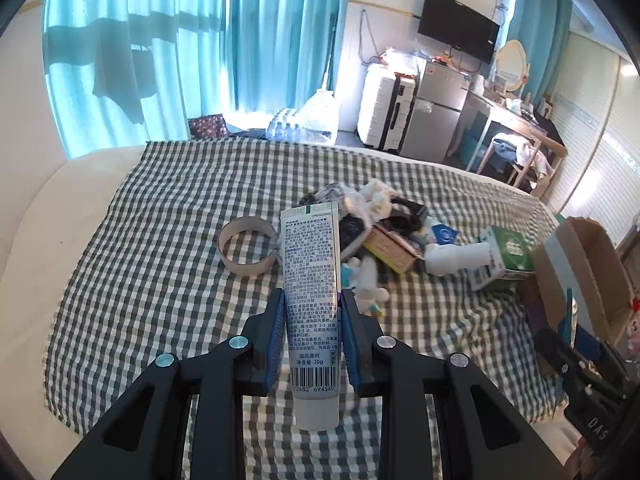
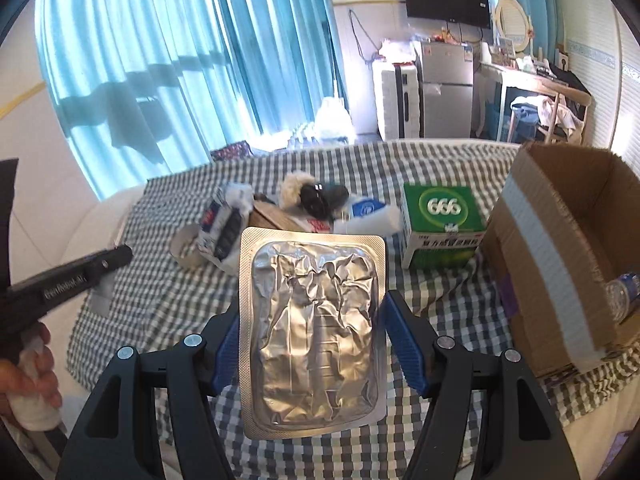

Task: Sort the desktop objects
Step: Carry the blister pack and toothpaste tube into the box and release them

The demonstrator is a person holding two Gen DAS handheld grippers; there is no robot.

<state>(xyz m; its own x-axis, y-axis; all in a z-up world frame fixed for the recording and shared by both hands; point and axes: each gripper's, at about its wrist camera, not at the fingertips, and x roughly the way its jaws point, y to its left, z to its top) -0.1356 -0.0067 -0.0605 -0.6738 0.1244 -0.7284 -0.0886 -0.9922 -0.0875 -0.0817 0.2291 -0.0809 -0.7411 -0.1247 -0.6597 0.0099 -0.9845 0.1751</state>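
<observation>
Left wrist view: the left gripper (image 1: 313,322) is clamping a small tube (image 1: 311,300) across its lower body, crimped end pointing away, cap end toward the camera. The tube is hanging clear above the checked cloth (image 1: 168,240), short of the pile (image 1: 384,228) of remaining items. It is looking light and soft-walled; pressing mid-body is risking squeeze-out, so the stiffer shoulder near the cap is the safer hold.

Right wrist view: the right gripper (image 2: 312,340) is pinching a foil pack (image 2: 314,334) by its two long edges, also off the cloth. The pack is thin, slick and easily creased; the flat sealed rim is the place to grip. Both grippers are angling downward. The box (image 2: 560,248) is standing open just to the right, beside the green carton (image 2: 440,224).
</observation>
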